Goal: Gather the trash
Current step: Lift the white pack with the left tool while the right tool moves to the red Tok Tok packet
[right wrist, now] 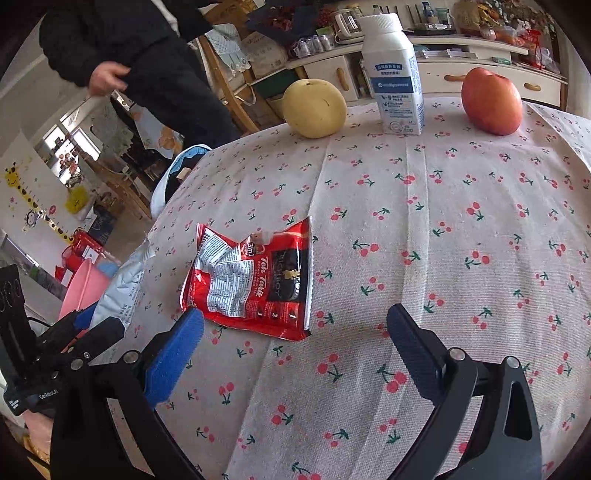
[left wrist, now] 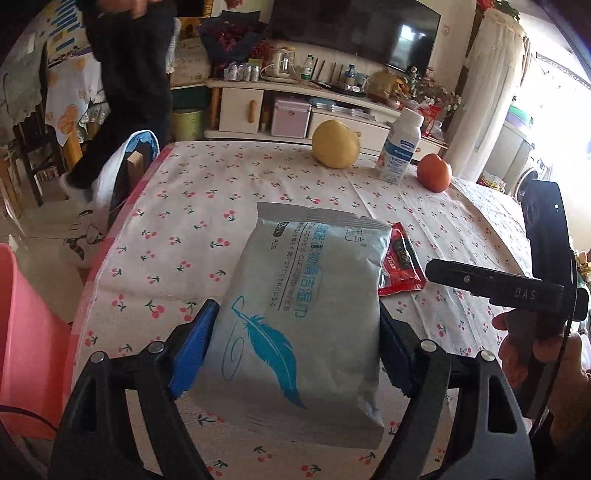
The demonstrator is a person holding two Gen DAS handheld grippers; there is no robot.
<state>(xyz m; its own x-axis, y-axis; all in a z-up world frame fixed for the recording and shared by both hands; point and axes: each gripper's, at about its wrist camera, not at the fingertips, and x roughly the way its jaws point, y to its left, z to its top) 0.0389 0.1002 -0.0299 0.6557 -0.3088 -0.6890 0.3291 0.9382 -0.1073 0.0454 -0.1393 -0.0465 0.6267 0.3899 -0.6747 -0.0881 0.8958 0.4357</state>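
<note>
The left gripper (left wrist: pixel 295 347) clamps a grey wipes packet (left wrist: pixel 306 314) between its blue pads, one pad on each long edge, the packet's far end lifted over the table. The right gripper (right wrist: pixel 295 332) hangs with its jaws wide apart and nothing between them, over bare cloth; a crumpled red wrapper (right wrist: pixel 255 284) lies flat just ahead of its left finger.

The table (right wrist: pixel 443 240) carries a white cloth printed with small cherries, creased in long folds. At its far edge stand a yellow pear (right wrist: pixel 315 108), a white bottle (right wrist: pixel 393 70) and a red apple (right wrist: pixel 493 101), in a row and apart from one another. Beyond is a cream cabinet (left wrist: pixel 258 107) with a dark television (left wrist: pixel 354 33) above it, and a person in dark clothes (left wrist: pixel 133 74) stands to the left.

A pink bin (left wrist: pixel 26 332) is cut off at the left wrist view's left edge, with only its rim and wall showing. The packet hides most of the wrapper in that view; the right wrist view shows the wrapper whole, but only a corner of the packet.
</note>
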